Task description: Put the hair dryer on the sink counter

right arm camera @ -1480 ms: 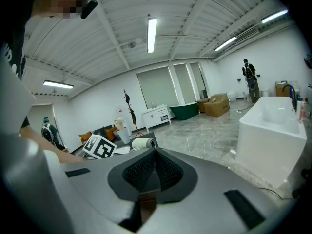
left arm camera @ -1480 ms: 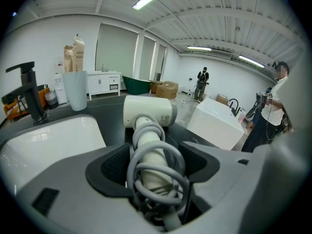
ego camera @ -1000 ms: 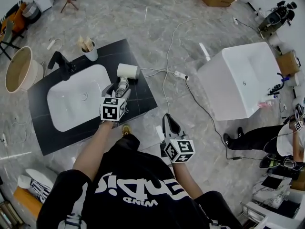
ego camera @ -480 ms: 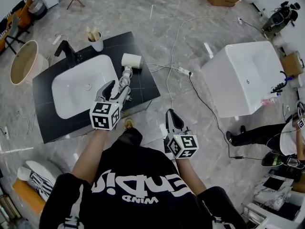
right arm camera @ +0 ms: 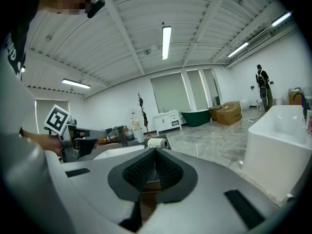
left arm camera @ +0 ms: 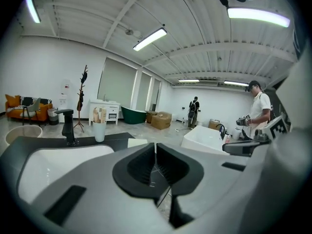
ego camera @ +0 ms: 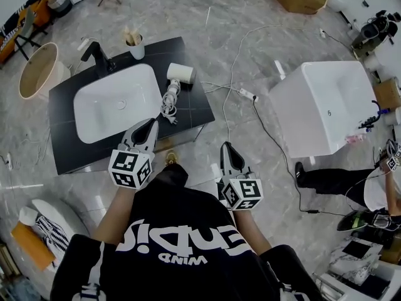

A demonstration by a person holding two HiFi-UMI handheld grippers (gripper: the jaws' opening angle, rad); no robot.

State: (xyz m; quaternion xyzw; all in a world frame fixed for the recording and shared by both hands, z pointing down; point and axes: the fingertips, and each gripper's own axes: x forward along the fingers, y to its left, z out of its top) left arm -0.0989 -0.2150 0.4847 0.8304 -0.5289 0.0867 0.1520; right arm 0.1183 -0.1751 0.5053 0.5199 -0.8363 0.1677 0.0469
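lying by the basin (ego camera: 100, 115) is the hair dryer (ego camera: 180, 74); left gripper (ego camera: 149, 126) just closed empty, right gripper (ego camera: 225, 147) together.

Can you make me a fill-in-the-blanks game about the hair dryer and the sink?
The hair dryer lies on the ____, beside the basin. The basin is coloured ____. The faucet is coloured ____.
Missing words: counter, white, black.

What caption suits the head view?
Hair dryer lies on the sink counter; left gripper, jaws just closed empty, and shut right gripper hang clear of it.
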